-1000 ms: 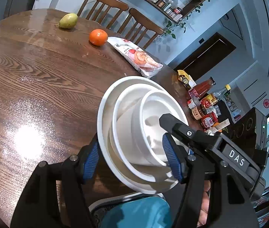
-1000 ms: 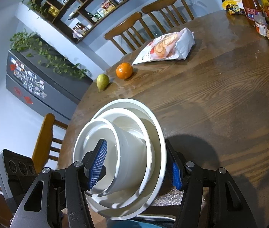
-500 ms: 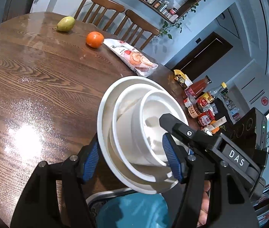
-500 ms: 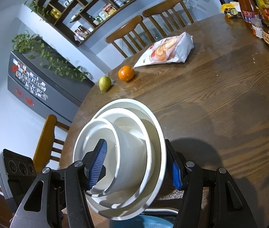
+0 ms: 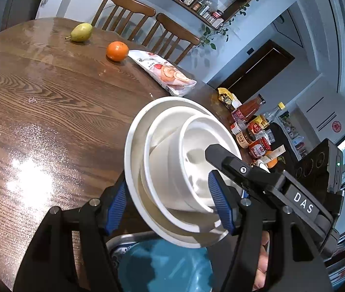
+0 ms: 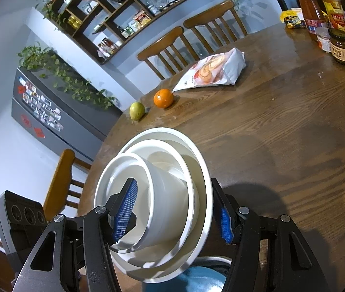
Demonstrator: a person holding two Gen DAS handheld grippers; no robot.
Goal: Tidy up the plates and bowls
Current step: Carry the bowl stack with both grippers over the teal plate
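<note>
White dishes, three counted in the left wrist view: a wide plate (image 5: 133,170), a shallower bowl (image 5: 158,146) nested in it, and a deep small bowl (image 5: 196,146) innermost. All plain glossy white, unmarked; the stack is tilted on edge above the wooden worktop (image 5: 38,109) and a blue dish (image 5: 165,267) below. The left tool (image 5: 170,206) pinches the stack's near edge between its blue pads, one behind the plate, one inside the small bowl. The right tool's body at right reads "DAS". On the worktop: one pear (image 5: 81,32), one orange (image 5: 117,51), one snack bag (image 5: 165,73) with print too small to read, and a cluster of bottles and jars (image 5: 250,131), labels illegible. Two chairs (image 5: 148,24) stand behind. Right wrist view: same three white pieces, plate (image 6: 201,170), middle bowl (image 6: 172,153), small bowl (image 6: 162,194), held tilted over the worktop (image 6: 269,133). The right tool (image 6: 175,211) clamps them, one pad inside the small bowl, the other behind the plate. One pear (image 6: 137,110), one orange (image 6: 163,98), one bag (image 6: 213,71); jars (image 6: 338,46) at far right carry unreadable characters.
</note>
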